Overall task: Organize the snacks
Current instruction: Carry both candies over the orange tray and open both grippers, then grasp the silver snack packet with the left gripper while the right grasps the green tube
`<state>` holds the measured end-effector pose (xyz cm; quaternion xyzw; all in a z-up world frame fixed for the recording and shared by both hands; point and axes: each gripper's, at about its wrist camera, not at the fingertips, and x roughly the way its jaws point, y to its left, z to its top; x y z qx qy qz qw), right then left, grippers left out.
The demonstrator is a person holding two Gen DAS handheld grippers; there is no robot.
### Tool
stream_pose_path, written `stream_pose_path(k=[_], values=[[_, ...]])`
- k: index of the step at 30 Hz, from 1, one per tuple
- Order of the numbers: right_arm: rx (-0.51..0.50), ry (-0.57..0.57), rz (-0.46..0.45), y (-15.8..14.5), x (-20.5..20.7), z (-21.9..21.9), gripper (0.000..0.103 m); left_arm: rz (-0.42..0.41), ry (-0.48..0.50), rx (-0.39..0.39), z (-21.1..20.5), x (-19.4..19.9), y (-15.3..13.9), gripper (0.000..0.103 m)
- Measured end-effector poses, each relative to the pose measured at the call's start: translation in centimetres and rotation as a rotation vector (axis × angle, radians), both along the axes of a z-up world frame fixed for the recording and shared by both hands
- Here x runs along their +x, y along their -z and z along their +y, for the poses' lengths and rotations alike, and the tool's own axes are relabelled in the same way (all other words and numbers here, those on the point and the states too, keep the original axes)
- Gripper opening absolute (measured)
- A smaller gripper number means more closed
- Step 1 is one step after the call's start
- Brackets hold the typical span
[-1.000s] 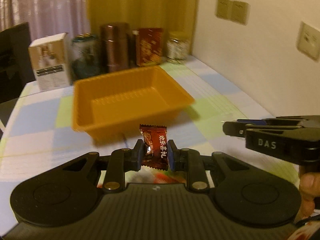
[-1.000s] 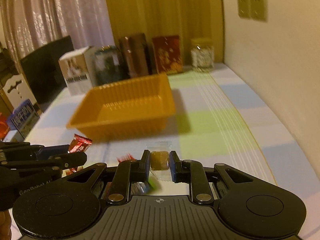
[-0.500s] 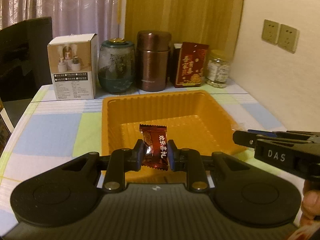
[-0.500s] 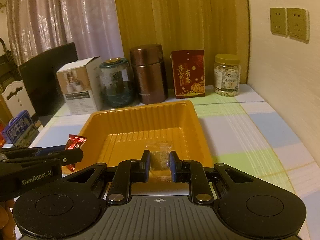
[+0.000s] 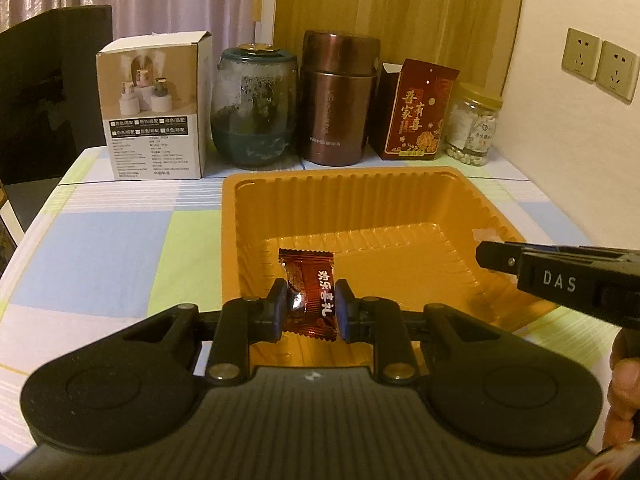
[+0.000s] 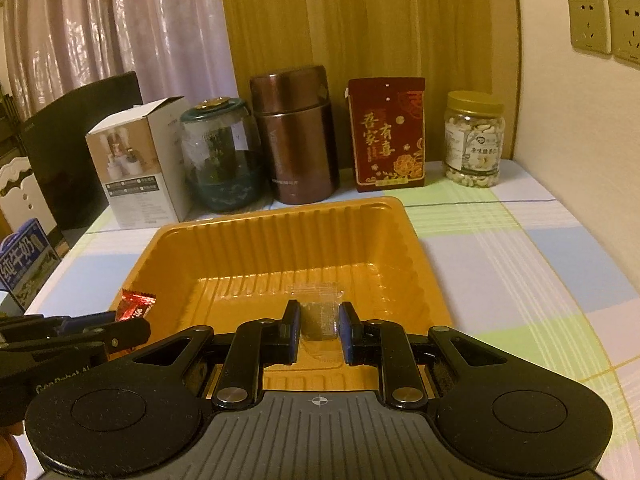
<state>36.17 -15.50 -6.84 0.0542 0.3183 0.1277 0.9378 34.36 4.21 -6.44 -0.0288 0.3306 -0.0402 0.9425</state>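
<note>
An orange plastic tray (image 5: 460, 200) (image 6: 280, 236) sits on the checked tablecloth. My left gripper (image 5: 310, 306) is shut on a brown wrapped candy (image 5: 310, 292) and holds it over the tray's near left part. The candy also shows red in the right wrist view (image 6: 136, 304), in the left gripper (image 6: 120, 330). My right gripper (image 6: 319, 326) holds a small clear-wrapped brown snack (image 6: 318, 318) over the tray's near edge. Its jaws look slightly wider than the snack, with small gaps beside it. The right gripper (image 5: 496, 258) shows side-on in the left wrist view.
Along the back stand a white box (image 5: 154, 108), a glass jar (image 5: 254, 108), a brown canister (image 5: 338, 100), a red box (image 5: 420, 112) and a nut jar (image 5: 472, 128). The wall runs along the right. A milk carton (image 6: 24, 264) stands at the left.
Both grippers have moved forward from the table in front of the tray to above the tray, each carrying its snack. The right jaws have opened a little around the snack.
</note>
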Motion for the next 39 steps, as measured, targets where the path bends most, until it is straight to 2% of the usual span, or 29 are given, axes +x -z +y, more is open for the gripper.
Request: stream_pose_path(k=[3,5,6,12,16,17,19,20,23,25,28,33,39], values=[[0.003,0.002,0.004,0.2,0.3,0.1,0.021,0.000,0.004,-0.003,-0.1,0.3,0.2,0.024],[0.012,0.001,0.012,0.4,0.5,0.2,0.021,-0.004,0.000,-0.004,0.0,0.3,0.3,0.036],[0.017,0.000,0.014,0.5,0.6,0.2,0.021,-0.005,-0.001,-0.003,0.1,0.3,0.4,0.038],[0.038,0.002,0.003,0.4,0.6,0.2,0.021,-0.024,-0.010,0.006,0.3,0.0,-0.1,0.038],[0.063,0.004,-0.004,0.3,0.6,-0.1,0.022,-0.035,-0.012,0.017,0.3,-0.3,-0.3,0.042],[0.069,0.008,0.000,0.3,0.7,-0.2,0.024,-0.038,-0.013,0.023,0.4,-0.4,-0.3,0.043],[0.079,0.020,-0.006,0.3,0.6,-0.6,0.045,-0.043,-0.022,0.025,0.6,-0.6,-0.4,0.046],[0.084,0.024,-0.011,0.2,0.5,-0.7,0.049,-0.045,-0.027,0.025,0.7,-0.6,-0.5,0.046],[0.081,0.028,-0.033,-0.3,0.1,-1.1,0.052,-0.063,-0.035,0.027,0.9,-1.3,-0.9,0.051],[0.081,0.026,-0.051,-0.7,-0.4,-1.6,0.054,-0.072,-0.037,0.031,0.9,-1.8,-1.2,0.056],[0.087,0.043,-0.082,-1.5,-1.6,-2.5,0.058,-0.080,-0.037,0.017,0.9,-2.7,-2.0,0.057],[0.104,0.085,-0.107,-2.8,-4.8,-4.0,0.059,-0.091,-0.035,-0.003,0.6,-5.3,-3.4,0.058],[0.086,0.110,-0.063,-3.2,-10.3,-5.2,0.060,-0.070,-0.033,-0.035,0.0,-9.6,-4.2,0.061]])
